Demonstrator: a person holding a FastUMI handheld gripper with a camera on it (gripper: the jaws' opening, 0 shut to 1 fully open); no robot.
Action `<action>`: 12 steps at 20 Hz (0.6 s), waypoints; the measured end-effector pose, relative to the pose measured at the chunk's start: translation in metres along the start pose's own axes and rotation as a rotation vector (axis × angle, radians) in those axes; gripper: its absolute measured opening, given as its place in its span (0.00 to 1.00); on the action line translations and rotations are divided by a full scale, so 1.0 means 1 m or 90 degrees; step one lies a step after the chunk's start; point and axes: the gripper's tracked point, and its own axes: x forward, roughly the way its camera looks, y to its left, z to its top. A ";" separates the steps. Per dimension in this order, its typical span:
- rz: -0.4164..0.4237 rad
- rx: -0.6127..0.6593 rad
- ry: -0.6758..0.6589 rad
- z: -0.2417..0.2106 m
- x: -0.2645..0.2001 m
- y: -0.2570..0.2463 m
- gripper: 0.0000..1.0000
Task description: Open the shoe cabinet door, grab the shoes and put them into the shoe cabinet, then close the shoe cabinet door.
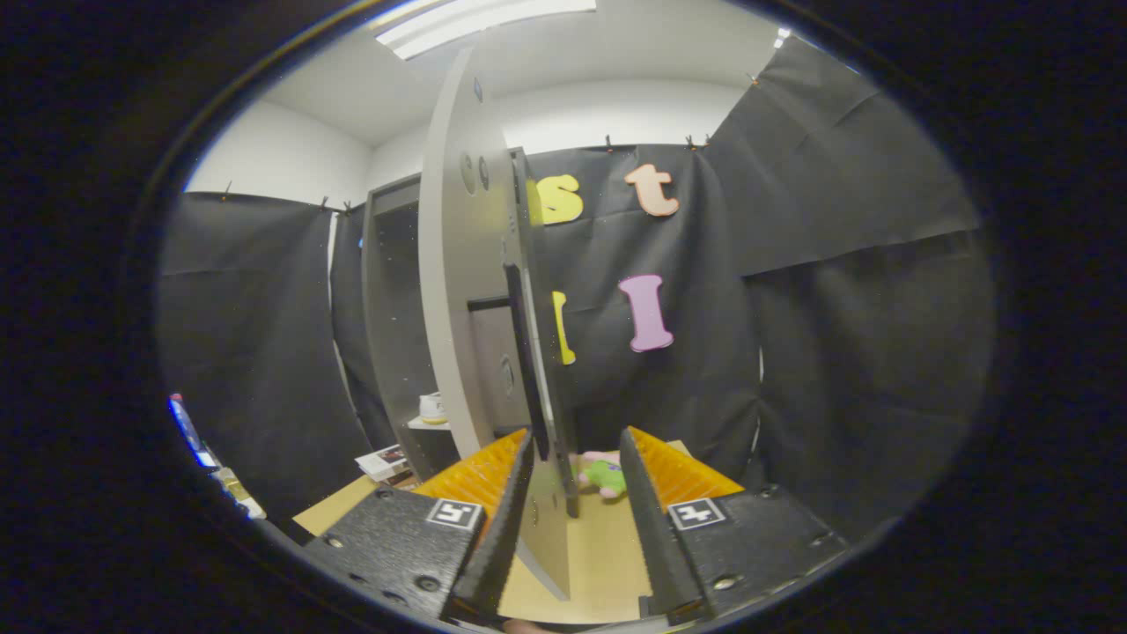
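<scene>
The grey shoe cabinet (392,308) is being seen with its door (462,291) swung out edge-on, a white object (431,407) resting on an inner shelf. The door's edge is being straddled by the parted gripper (577,480), the right finger clear of it. Small pink-and-green shoes (603,475) are lying on the floor (607,555) just beyond

The one camera rode on the gripper (577,458) and looked forward along its two parted fingers, low over the tan floor (607,563). It faced the far black cloth wall (792,291) and sat very near the open cabinet door (467,291), whose edge stood between the fingers. The cabinet (392,308) lay far left.
</scene>
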 end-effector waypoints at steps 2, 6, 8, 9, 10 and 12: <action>-0.028 -0.010 -0.001 -0.005 -0.003 -0.009 0.78; -0.074 0.006 -0.005 -0.015 -0.017 -0.012 1.00; -0.072 0.008 -0.009 -0.020 -0.024 -0.004 1.00; -0.057 0.006 -0.012 -0.022 -0.025 0.004 1.00; -0.043 -0.001 -0.012 -0.026 -0.026 0.013 1.00; -0.025 -0.020 -0.020 -0.033 -0.028 0.024 1.00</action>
